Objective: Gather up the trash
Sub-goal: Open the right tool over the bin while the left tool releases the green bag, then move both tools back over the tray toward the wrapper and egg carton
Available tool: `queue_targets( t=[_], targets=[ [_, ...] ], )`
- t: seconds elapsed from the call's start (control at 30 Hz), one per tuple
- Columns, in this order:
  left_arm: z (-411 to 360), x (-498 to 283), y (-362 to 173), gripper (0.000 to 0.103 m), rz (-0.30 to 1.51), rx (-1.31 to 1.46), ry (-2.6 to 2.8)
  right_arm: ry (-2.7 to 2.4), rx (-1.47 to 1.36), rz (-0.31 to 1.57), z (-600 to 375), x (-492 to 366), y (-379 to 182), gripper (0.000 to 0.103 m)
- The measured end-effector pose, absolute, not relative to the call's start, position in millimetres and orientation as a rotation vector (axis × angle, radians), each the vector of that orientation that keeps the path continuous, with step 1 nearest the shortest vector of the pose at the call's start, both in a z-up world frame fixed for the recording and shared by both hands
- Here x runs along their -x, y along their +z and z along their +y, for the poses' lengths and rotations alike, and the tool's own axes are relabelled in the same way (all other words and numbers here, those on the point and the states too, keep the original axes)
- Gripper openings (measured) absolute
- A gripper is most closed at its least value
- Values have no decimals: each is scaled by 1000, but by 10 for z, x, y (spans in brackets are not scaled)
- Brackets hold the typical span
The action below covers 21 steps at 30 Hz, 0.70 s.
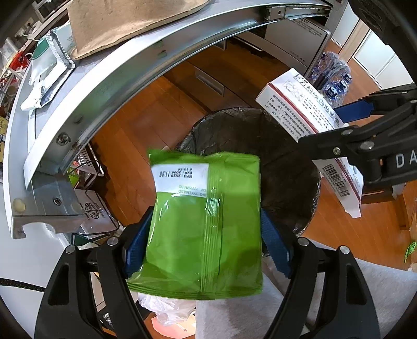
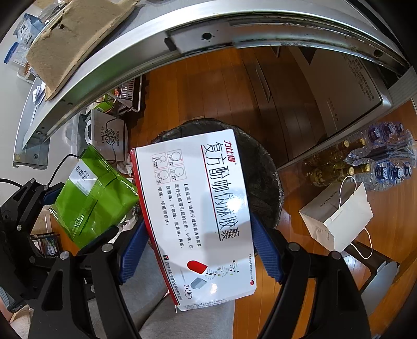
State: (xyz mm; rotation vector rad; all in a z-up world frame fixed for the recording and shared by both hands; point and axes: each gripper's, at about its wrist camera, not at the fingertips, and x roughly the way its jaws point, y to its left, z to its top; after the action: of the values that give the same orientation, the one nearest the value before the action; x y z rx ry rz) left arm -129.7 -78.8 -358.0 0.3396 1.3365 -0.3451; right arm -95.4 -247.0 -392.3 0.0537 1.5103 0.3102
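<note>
A glossy green plastic snack pouch [image 1: 206, 224] is clamped in the left gripper [image 1: 206, 245], and a white cardboard medicine box [image 2: 198, 216] in the right gripper [image 2: 200, 250], both held above the black-lined round trash bin [image 1: 286, 167]. Risk: if dropped w/o centring, the pouch, near the rim, may be deflected onto the floor.

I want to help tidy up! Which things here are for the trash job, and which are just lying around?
For the job:
- green snack packet, in the left gripper
- white medicine box, in the right gripper
- lined trash bin

Just lying about:
- white paper bag
- water bottles
- glass bottles
- cardboard
</note>
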Motion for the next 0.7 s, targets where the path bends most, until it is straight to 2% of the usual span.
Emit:
queue_targets(
  t=[0.1, 0.2, 0.53, 0.7],
  targets=[
    [-791, 1285, -3583, 82, 1337, -345, -346, 299, -55, 1515, -2477, 942, -3936, 77],
    [-794, 1276, -3564, 92, 1331, -337, -363, 281, -68, 1514, -2526, 932, -3936, 84],
    [-707, 1299, -3514, 93, 1329, -351, -361, 236, -95, 1488, -2723, 987, -3794, 84],
    [-574, 1406, -3228, 93, 1292, -333, -370, 243, -48, 1403, -2788, 1130, -3414, 85]
  ],
)
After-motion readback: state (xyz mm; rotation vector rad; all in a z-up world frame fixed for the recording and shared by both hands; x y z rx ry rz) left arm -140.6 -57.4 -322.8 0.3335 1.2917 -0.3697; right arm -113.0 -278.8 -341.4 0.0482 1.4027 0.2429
